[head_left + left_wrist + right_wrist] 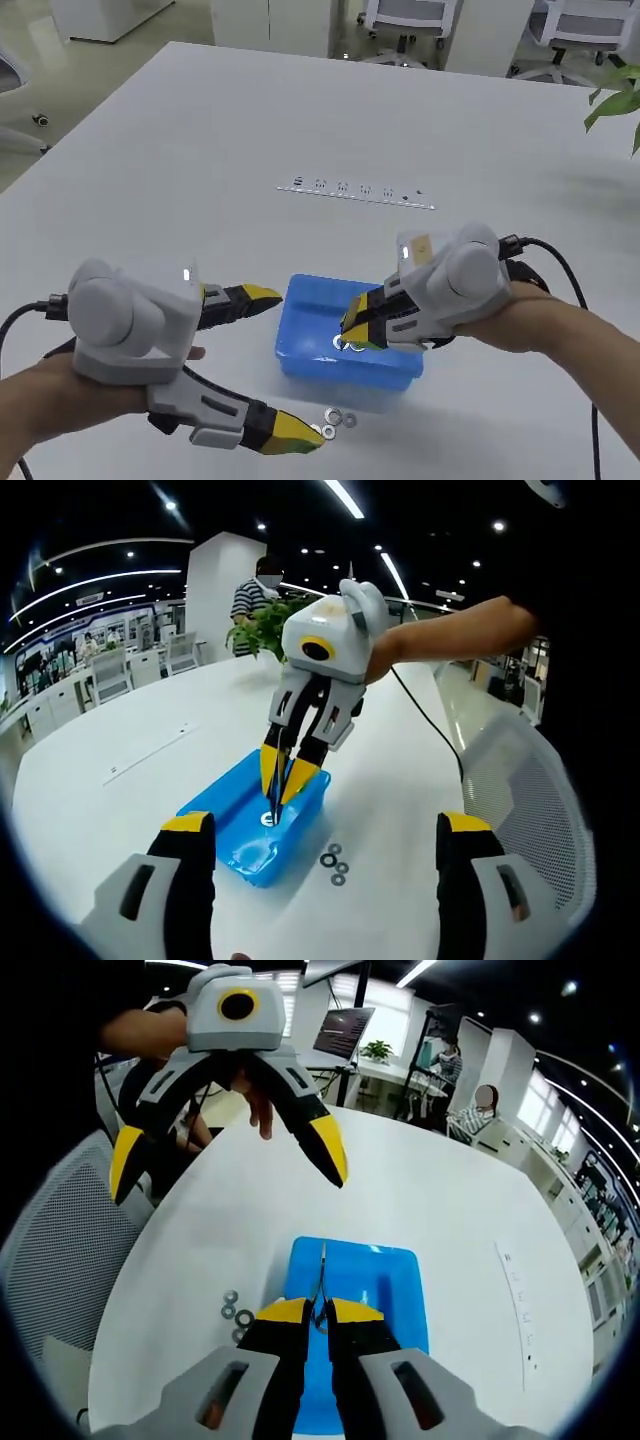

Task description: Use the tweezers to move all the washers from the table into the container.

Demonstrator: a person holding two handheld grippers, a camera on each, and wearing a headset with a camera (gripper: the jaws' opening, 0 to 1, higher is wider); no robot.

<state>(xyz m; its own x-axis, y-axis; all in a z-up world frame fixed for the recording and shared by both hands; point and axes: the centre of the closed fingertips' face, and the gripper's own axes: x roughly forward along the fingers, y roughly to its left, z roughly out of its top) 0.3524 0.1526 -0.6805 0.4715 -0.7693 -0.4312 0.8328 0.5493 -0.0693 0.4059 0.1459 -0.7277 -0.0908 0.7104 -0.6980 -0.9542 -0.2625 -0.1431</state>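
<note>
My right gripper is shut on thin metal tweezers, which point down into the blue container. A pale washer lies at the tweezers' tips inside the container; I cannot tell whether it is pinched. Three washers lie together on the white table just in front of the container, also seen as washers left of my right jaws. My left gripper stands open beside the container's left end, holding nothing, its jaws spread wide.
The white table has a row of flush sockets behind the container. A mesh-backed chair stands at the table's side. Office chairs, a plant and people are further back.
</note>
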